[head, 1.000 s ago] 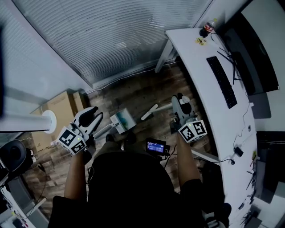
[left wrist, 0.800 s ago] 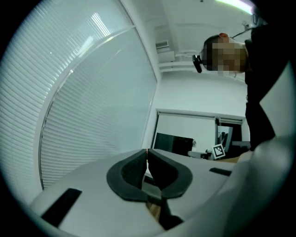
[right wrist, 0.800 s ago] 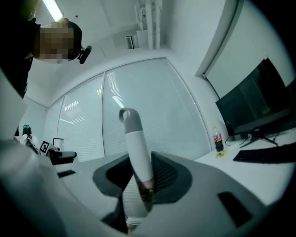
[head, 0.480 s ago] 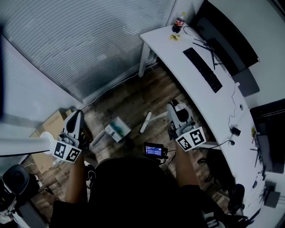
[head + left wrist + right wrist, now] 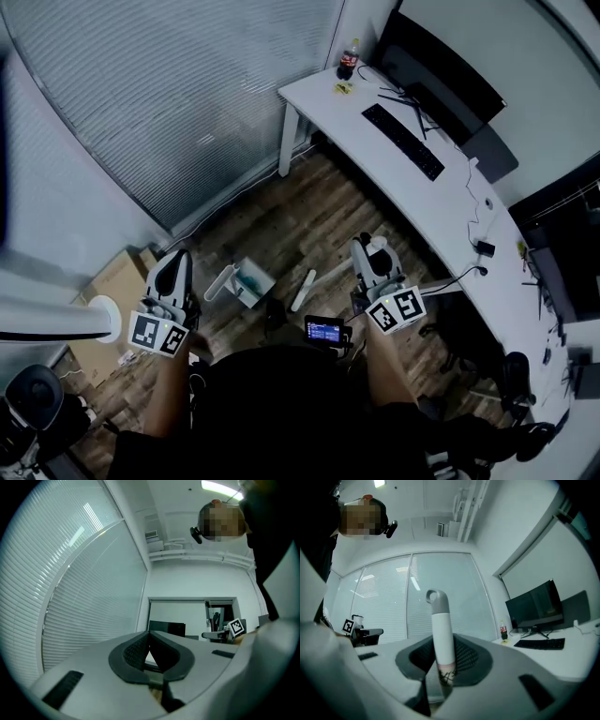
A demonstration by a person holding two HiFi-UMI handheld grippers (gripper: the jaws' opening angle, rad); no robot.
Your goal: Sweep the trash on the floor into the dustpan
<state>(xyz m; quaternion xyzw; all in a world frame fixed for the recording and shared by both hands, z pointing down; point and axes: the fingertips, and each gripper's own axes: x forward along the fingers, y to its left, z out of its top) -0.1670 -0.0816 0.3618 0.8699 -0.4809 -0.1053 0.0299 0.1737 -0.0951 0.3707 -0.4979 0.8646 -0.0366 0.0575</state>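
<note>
**Pre-sweep, tools not yet set**

R gripper (image 5: 440, 667) clamped on broom handle (image 5: 442, 630). L gripper (image 5: 149, 653) jaws together, empty, near dustpan (image 5: 251, 277) on floor (image 5: 272, 220). Trash not visible. Next, prob.: lower the handle's brush end to floor; L opens, steadies dustpan.

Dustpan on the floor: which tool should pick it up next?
Probably left. The left tool is shut on nothing and hangs nearest the dustpan; it must open first. The right tool is clamped on the white broom handle.
</note>
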